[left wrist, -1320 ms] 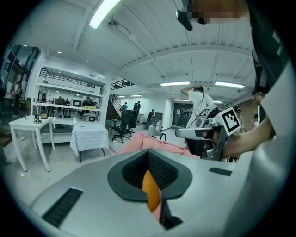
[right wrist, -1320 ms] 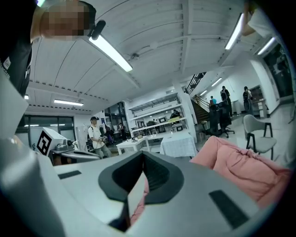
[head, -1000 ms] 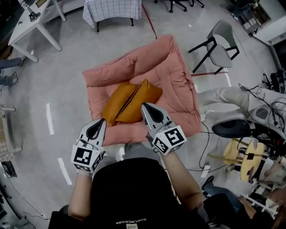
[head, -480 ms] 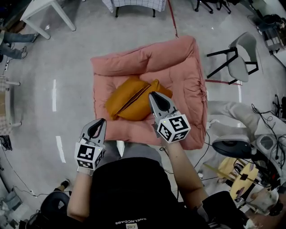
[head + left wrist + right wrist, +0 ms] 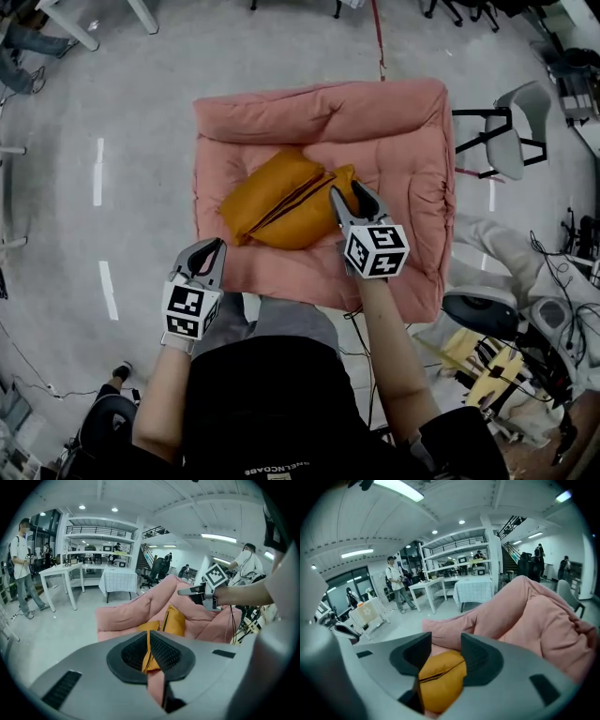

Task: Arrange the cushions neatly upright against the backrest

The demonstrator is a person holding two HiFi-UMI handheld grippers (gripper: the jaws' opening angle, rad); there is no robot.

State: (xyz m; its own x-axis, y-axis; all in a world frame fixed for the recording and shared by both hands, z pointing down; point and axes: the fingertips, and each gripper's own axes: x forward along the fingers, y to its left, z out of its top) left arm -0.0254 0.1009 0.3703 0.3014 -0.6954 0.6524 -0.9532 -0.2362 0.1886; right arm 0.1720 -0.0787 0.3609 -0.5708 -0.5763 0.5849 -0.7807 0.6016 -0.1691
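Two orange cushions (image 5: pixel 281 199) lie flat, one overlapping the other, on a pink padded floor sofa (image 5: pixel 403 141) with raised rims at its far and right sides. My right gripper (image 5: pixel 354 200) is at the cushions' right end. Its jaws have just been opening and stand open. In the right gripper view (image 5: pixel 446 651) an orange cushion (image 5: pixel 440 679) shows between them, and the pads are not pressing on it. My left gripper (image 5: pixel 208 253) is shut and holds nothing, hovering over the sofa's near left edge. In the left gripper view (image 5: pixel 149 651) the cushions (image 5: pixel 174 620) lie ahead.
A grey chair (image 5: pixel 502 141) stands just right of the sofa. Cables and equipment (image 5: pixel 487 314) crowd the floor at the near right. White table legs (image 5: pixel 70 23) are at the far left. A person (image 5: pixel 21 564) stands by tables far behind.
Both grippers have come down and forward toward the sofa. The right gripper's jaws went from shut to open as it reached the cushions' right end.
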